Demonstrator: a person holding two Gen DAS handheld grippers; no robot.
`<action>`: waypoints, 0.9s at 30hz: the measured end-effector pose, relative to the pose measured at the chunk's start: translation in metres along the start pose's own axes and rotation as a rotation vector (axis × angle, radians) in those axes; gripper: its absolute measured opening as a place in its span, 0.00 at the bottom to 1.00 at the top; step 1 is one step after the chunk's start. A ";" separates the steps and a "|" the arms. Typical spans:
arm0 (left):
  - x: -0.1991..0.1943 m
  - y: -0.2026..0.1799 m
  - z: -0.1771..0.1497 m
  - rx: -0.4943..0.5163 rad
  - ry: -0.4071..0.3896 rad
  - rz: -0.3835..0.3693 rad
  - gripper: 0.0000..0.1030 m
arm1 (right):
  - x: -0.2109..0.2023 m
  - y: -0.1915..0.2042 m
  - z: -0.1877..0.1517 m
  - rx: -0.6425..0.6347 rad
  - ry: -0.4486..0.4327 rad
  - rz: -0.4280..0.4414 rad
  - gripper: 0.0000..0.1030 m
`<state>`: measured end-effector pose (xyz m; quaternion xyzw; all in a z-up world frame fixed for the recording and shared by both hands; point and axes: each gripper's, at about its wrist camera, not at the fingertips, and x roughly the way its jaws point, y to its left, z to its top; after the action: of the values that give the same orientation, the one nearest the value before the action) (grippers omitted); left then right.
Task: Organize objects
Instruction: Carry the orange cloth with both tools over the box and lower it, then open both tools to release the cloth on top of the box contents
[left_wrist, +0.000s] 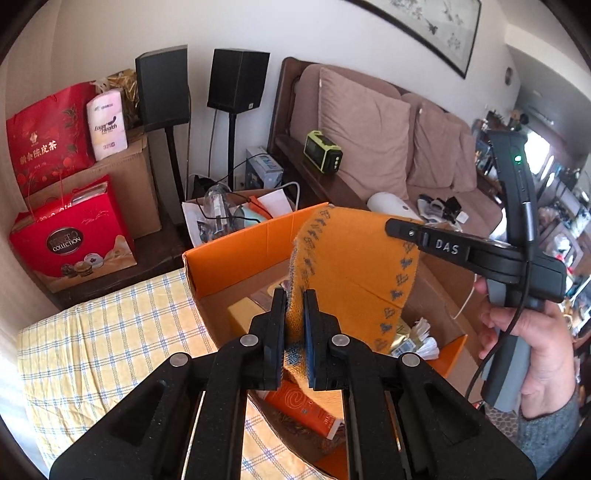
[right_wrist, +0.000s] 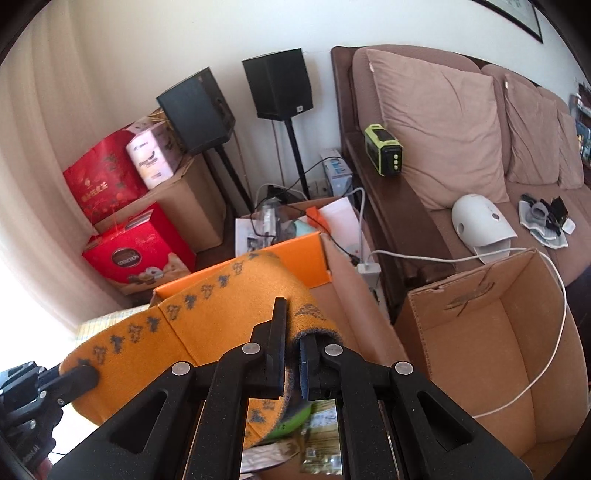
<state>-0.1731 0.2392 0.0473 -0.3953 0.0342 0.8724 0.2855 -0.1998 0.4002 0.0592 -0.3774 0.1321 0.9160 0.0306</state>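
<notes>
Cloth (left_wrist: 354, 258) is pinched by L gripper (left_wrist: 294, 325) & R gripper (right_wrist: 293, 345), both clamped on opposite edges; should be kept taut, lowered into box (left_wrist: 236, 240) at 6 o'clock.

A yellow checked cloth (left_wrist: 110, 332) covers the bed. An orange-flapped cardboard box (left_wrist: 236, 251) rests directly on the cloth.

A home living room: a brown sofa (right_wrist: 461, 122) with cushions, two speakers (left_wrist: 238, 79) on stands, gift bags (left_wrist: 48, 133) and a framed picture (left_wrist: 424, 26) on the wall
</notes>
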 end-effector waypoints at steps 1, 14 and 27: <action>0.006 0.001 -0.001 -0.002 0.011 0.009 0.08 | 0.002 -0.003 0.000 0.003 0.005 -0.003 0.04; 0.036 0.025 -0.026 -0.067 0.086 0.049 0.51 | 0.033 -0.007 -0.025 -0.034 0.115 -0.083 0.55; 0.006 0.027 -0.035 -0.045 0.074 0.060 0.51 | 0.021 0.022 -0.050 -0.110 0.206 -0.084 0.77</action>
<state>-0.1671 0.2093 0.0152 -0.4324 0.0373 0.8658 0.2489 -0.1838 0.3651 0.0157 -0.4757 0.0684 0.8762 0.0345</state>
